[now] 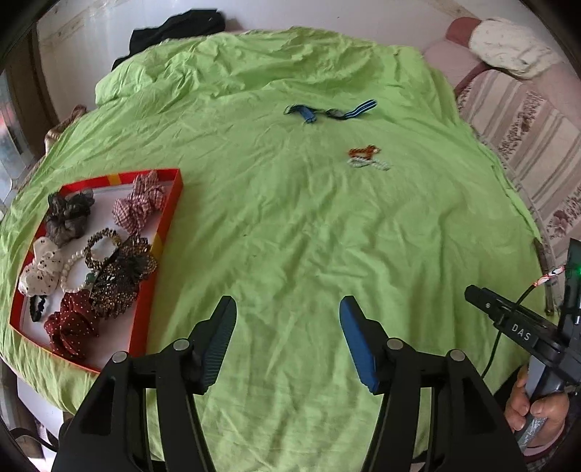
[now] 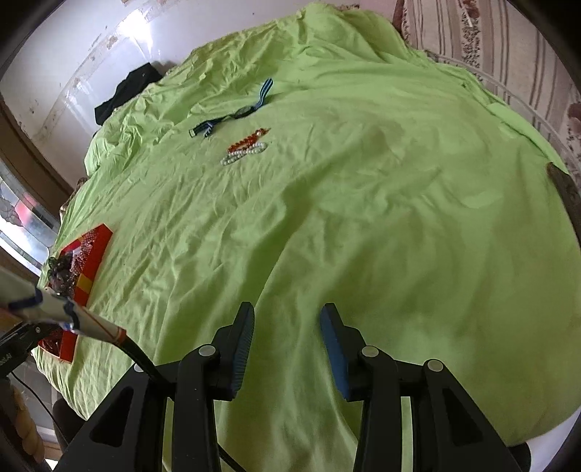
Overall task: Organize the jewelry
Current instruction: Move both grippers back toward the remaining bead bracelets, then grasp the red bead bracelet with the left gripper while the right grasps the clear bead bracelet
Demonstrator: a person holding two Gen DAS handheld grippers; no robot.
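Observation:
A red tray (image 1: 170, 218) at the left holds several scrunchies, among them a checked one (image 1: 139, 203), and a pearl bracelet (image 1: 70, 268). It also shows in the right wrist view (image 2: 98, 250). An orange bead bracelet (image 1: 364, 150) and a white pearl bracelet (image 1: 368, 163) lie together far out on the green cloth (image 1: 283, 232); both show in the right wrist view (image 2: 248, 139) (image 2: 243, 153). A blue-striped watch (image 1: 332, 110) (image 2: 236, 114) lies beyond them. My left gripper (image 1: 288, 308) is open and empty above the cloth. My right gripper (image 2: 287, 312) is open and empty.
A dark garment (image 1: 174, 29) lies at the cloth's far edge. A striped sofa (image 1: 523, 119) with a cushion stands to the right. The right gripper's body and the hand holding it (image 1: 533, 410) show at the lower right of the left wrist view.

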